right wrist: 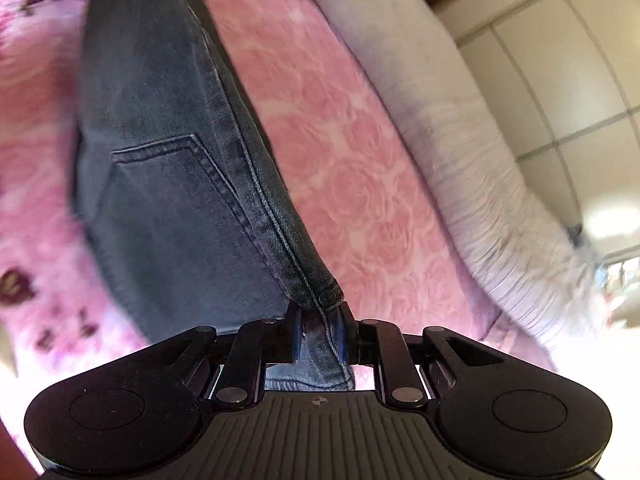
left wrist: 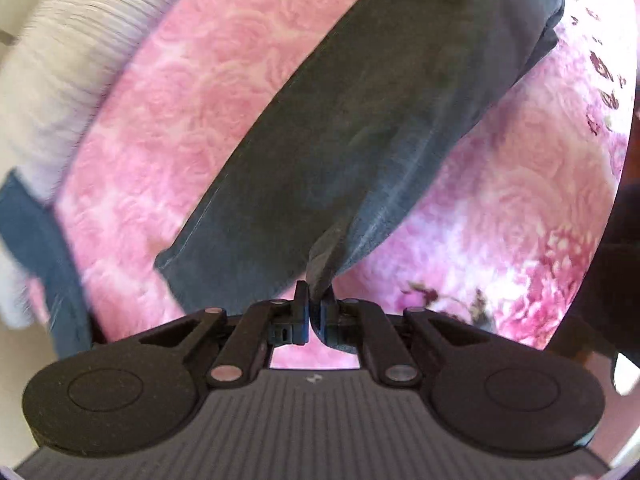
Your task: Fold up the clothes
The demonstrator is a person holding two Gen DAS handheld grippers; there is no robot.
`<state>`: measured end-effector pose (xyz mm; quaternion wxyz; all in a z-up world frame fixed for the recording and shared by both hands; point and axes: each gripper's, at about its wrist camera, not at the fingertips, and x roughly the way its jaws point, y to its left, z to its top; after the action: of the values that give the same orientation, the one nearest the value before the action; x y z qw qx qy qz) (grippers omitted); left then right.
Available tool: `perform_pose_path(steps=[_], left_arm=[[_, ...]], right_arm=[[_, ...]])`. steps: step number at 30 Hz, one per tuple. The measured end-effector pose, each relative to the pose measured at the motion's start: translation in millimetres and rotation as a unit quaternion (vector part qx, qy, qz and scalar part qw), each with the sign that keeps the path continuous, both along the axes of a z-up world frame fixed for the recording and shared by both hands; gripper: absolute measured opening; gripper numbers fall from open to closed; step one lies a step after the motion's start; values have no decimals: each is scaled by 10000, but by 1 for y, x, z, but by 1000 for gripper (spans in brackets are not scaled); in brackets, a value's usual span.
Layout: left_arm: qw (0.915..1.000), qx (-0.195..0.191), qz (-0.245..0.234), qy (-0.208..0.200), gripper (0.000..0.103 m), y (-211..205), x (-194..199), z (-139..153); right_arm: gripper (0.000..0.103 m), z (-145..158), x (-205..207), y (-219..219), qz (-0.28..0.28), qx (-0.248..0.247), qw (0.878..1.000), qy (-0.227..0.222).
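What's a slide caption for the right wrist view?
Right tongs clamped on the waistband corner of dark jeans, lifting them off a pink rose-print blanket.

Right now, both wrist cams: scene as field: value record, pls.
garment: dark denim jeans, back pocket showing
left gripper: jaws shut on a leg hem
right gripper: jaws shut on the waistband end by the button
surface: pink rose-print blanket
beside it: pale fluffy throw
image: motion-blurred
fold state: not yet folded, held between both grippers
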<state>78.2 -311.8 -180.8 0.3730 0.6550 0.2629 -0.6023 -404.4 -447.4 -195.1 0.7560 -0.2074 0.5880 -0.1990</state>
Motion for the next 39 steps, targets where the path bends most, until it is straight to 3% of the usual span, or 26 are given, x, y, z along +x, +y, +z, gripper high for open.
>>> perform_pose_path(steps=[5,10,16,17,18,20,21,22,26,31,35,36,38,39], left_arm=[[9988,370,-248,191,4,-65,20,-43],[9982,421,109,419,9,-117,39,-73],[9986,356,384,103,24,-147,42,-111],[9985,308,442,3,30,-150,42,-117],[9984,262,493,-97,35,-153,41,-123],[9978,202,559,-283,39,-155,38,-130],[9973,179,604,-363,40,-155,38,-133],[9968,170,667,-413,40,-156,37,-136],[9950,237,738,-632,39,-154,32,-147],[9938,422,253,-998,30,-143,19,-160],[9930,470,380,-1011,14,-142,18,-163],[9929,497,383,-1011,6,-141,18,-164],[9928,495,212,-1070,6,-139,14,-158],[9928,460,130,-1101,6,-138,14,-154]], right_arm=[[15,-36,39,-58,-227,437,9977,469],[15,-70,50,-99,-461,945,9919,712],[17,-110,54,-131,-648,1344,9865,674],[20,-117,54,-136,-687,1382,9860,637],[29,-123,54,-140,-762,1370,9858,593],[40,-124,50,-148,-1091,1079,9872,425],[48,-121,47,-152,-1310,1026,9859,200],[49,-113,39,-155,-1572,1054,9819,-96],[54,-85,-6,-154,-2714,1229,9481,-1111],[58,-87,-72,-150,-3956,1982,8739,-2015],[58,-100,-90,-172,-4441,2424,8208,-2654],[53,-102,-92,-175,-4543,2522,8100,-2721],[30,-104,-95,-182,-4742,2715,7875,-2852],[25,-101,-95,-183,-4757,2750,7831,-2912]])
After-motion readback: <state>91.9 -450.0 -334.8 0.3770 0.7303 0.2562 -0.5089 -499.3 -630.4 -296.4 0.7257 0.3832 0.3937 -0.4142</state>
